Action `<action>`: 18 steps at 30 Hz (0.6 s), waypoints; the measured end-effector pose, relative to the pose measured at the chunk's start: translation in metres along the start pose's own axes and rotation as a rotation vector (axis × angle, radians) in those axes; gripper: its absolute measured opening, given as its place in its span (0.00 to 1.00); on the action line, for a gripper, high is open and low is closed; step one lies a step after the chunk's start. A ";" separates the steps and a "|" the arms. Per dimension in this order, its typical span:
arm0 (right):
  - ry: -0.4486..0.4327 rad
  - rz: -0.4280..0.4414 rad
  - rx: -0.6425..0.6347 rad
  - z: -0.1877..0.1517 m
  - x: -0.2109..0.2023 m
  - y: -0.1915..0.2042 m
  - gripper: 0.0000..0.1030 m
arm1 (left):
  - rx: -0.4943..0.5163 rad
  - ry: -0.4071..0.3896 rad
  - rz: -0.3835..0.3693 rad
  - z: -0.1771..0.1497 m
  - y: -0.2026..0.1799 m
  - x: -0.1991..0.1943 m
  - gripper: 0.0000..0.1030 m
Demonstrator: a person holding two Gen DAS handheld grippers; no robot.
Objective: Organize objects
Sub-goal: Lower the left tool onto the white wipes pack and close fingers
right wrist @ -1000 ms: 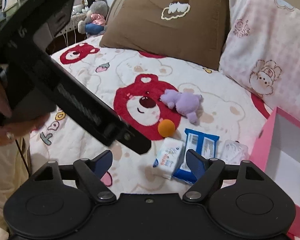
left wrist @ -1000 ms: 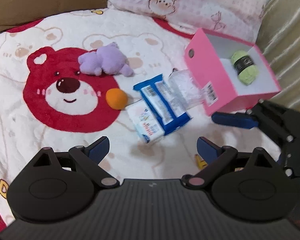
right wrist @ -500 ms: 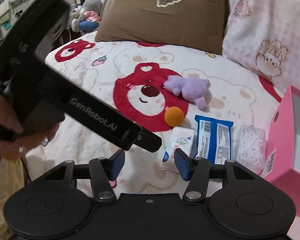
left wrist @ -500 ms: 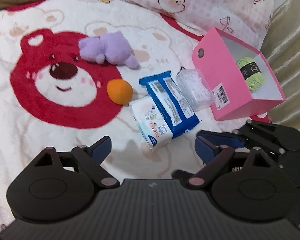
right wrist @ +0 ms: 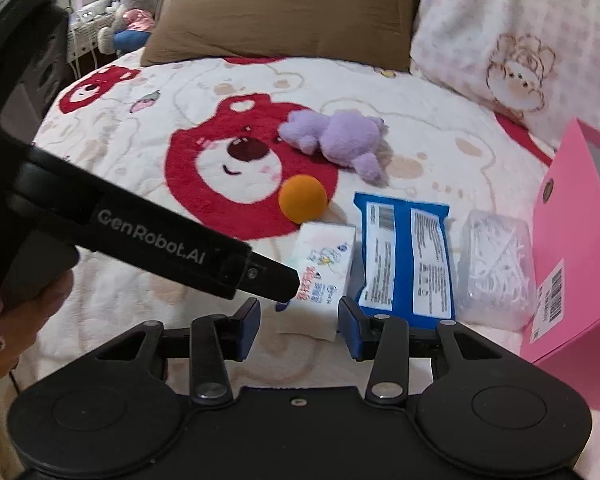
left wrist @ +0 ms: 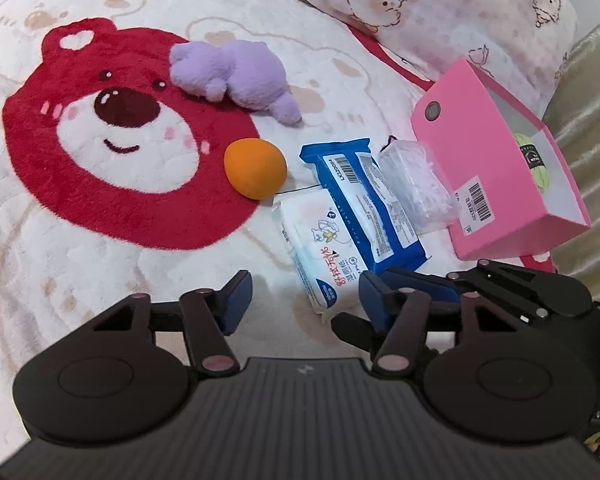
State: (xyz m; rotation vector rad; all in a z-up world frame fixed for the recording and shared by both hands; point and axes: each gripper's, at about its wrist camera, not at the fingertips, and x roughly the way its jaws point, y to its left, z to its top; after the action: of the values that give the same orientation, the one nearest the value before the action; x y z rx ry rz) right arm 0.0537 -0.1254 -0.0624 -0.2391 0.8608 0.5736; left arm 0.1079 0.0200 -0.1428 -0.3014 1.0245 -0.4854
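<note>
A white tissue pack (left wrist: 324, 256) (right wrist: 324, 268) lies on the bed beside a blue pack (left wrist: 368, 204) (right wrist: 404, 256). My left gripper (left wrist: 305, 302) hangs low over the white pack's near end, jaws closing, pads clear of it. My right gripper (right wrist: 300, 330) is just behind the same end, jaws also closing without pressing on it. The left gripper's body (right wrist: 160, 248) crosses the right wrist view. An orange ball (left wrist: 256, 168), a purple plush (left wrist: 236, 76) and a clear bag of swabs (left wrist: 416, 184) lie nearby. A pink box (left wrist: 484, 168) holds green yarn (left wrist: 536, 160).
A fleece blanket with a red bear (left wrist: 112, 152) covers the bed. A brown pillow (right wrist: 284, 12) and a pink patterned pillow (right wrist: 520, 32) stand at the back. A curtain (left wrist: 592, 120) hangs right of the box. A person's hand (right wrist: 16, 320) grips the left tool.
Both grippers have sunk toward the packs, which now look larger and nearer. Both pairs of jaws have narrowed. The objects on the bed have not moved.
</note>
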 end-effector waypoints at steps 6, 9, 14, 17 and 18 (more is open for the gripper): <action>0.002 -0.015 -0.007 -0.003 0.009 -0.001 0.47 | -0.024 -0.023 -0.023 0.001 0.002 0.008 0.49; 0.002 -0.006 -0.009 -0.001 0.012 -0.003 0.48 | -0.080 -0.017 -0.055 0.002 0.006 0.017 0.47; -0.004 -0.015 -0.024 0.002 0.021 -0.001 0.49 | -0.075 -0.021 -0.031 0.002 0.004 0.027 0.35; -0.001 -0.027 -0.032 0.003 0.025 0.001 0.49 | -0.093 -0.006 -0.057 0.003 0.006 0.028 0.30; -0.003 -0.028 -0.025 0.003 0.025 0.000 0.49 | -0.093 -0.006 -0.060 0.003 0.006 0.027 0.30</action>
State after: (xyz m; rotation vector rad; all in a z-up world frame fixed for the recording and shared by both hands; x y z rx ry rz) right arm 0.0685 -0.1142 -0.0801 -0.2727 0.8467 0.5586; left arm 0.1238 0.0108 -0.1642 -0.4174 1.0365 -0.4916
